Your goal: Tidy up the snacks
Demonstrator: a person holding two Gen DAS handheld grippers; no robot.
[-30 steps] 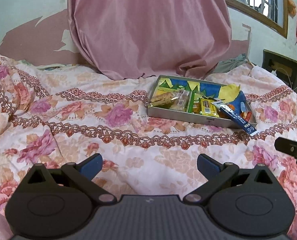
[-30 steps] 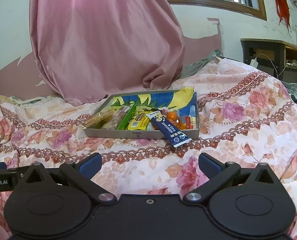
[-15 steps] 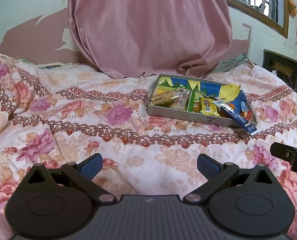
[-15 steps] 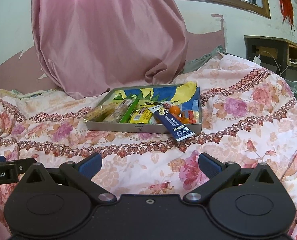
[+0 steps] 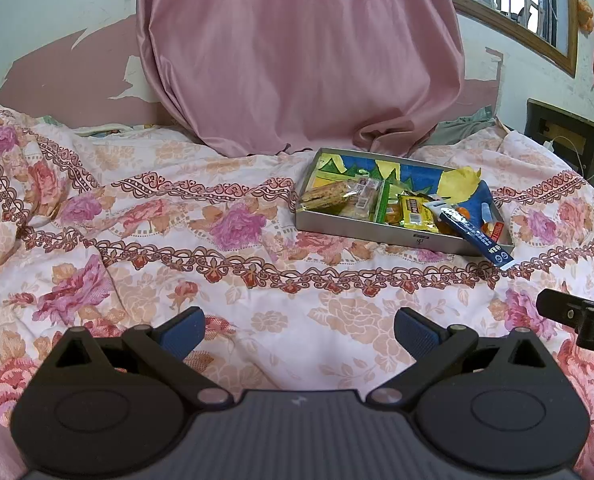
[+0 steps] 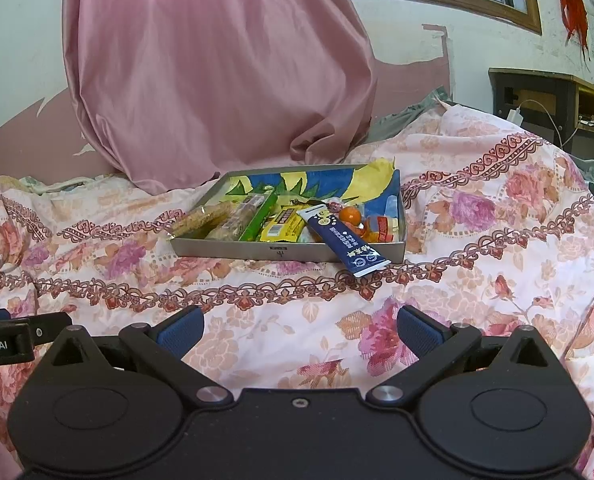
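Note:
A shallow grey tray (image 5: 377, 234) (image 6: 237, 249) sits on the floral bedspread and holds several packaged snacks: a brown biscuit pack (image 6: 203, 220), a green bar (image 6: 259, 218), a yellow pack (image 6: 283, 226) and small orange pieces (image 6: 351, 215). A dark blue stick packet (image 5: 475, 236) (image 6: 347, 244) leans over the tray's front rim onto the bedspread. My left gripper (image 5: 299, 334) is open and empty, well short of the tray. My right gripper (image 6: 300, 332) is open and empty, nearer the tray's front.
A pink curtain (image 5: 297, 52) hangs behind the tray. A dark wooden desk (image 6: 553, 104) stands at the right. The rumpled floral bedspread (image 5: 157, 248) spreads left and in front of the tray. Part of the other gripper shows at the right edge of the left wrist view (image 5: 581, 316).
Both grippers have moved a little closer to the tray, the right one more. Their jaws stay open. The snacks have not moved.

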